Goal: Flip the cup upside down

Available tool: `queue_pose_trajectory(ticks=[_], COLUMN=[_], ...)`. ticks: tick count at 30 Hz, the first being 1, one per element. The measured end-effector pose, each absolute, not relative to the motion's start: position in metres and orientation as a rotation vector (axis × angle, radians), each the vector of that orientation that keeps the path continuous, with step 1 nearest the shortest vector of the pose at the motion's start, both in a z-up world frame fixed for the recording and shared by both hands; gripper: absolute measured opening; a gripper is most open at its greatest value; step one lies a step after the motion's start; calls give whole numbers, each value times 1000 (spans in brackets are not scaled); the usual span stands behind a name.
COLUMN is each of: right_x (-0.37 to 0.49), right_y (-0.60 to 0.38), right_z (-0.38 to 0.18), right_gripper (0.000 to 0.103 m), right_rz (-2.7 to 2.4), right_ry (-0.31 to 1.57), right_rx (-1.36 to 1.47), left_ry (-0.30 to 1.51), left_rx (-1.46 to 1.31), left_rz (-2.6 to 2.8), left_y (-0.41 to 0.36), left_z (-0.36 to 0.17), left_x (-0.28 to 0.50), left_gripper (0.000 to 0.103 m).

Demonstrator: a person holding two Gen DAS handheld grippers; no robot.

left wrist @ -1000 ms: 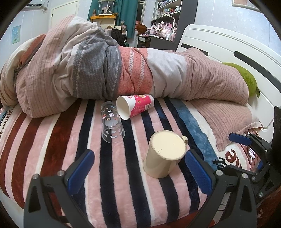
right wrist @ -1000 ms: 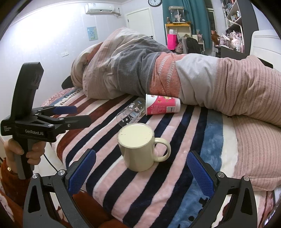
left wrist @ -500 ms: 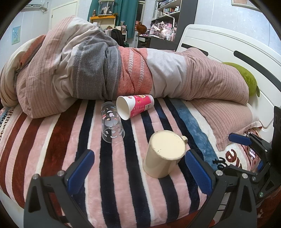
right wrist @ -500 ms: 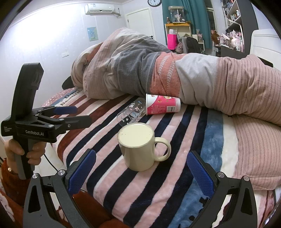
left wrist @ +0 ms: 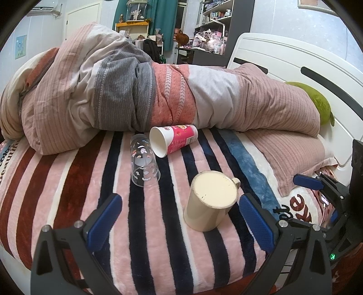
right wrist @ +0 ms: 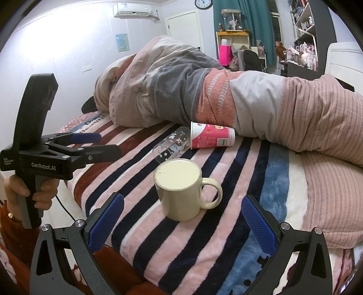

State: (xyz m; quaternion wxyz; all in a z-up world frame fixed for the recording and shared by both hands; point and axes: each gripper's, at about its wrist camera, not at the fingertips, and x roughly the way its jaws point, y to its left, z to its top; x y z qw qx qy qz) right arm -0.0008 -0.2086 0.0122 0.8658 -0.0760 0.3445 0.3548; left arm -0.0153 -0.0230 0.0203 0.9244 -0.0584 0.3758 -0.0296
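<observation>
Nothing has moved: my left gripper (left wrist: pixel 179 215) and right gripper (right wrist: pixel 182 221) both stand apart, empty; cream mug (right wrist: pixel 181 189) sits between the right's jaws, flat cream top facing up, near the bed's front edge.

A bed with a striped blanket (left wrist: pixel 74 181) and a heaped duvet (right wrist: pixel 172 90) fills the room. Pale walls carry an air conditioner (right wrist: pixel 132 10) and clock (right wrist: pixel 203 3); teal curtains (right wrist: pixel 249 18) and cluttered shelves (left wrist: pixel 215 13) stand behind.

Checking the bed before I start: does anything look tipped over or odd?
Yes. The clear glass and the pink paper cup both lie on their sides on the striped blanket, close to the heaped duvet. The cream mug alone stands, looking bottom up, slightly tilted on the soft surface. Nothing looks spilled.
</observation>
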Motion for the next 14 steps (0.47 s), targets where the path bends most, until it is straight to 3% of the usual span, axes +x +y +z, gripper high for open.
queue_pose_trajectory(ticks=[14], right_x=[0], right_y=[-210], right_z=[12], right_gripper=[103], right_rz=[745], right_ry=[728], right_rx=[-154], left_ry=[771], left_rx=[-120], left_rz=[-57], left_y=[-25], left_z=[20], left_x=[-18], left_gripper=[102])
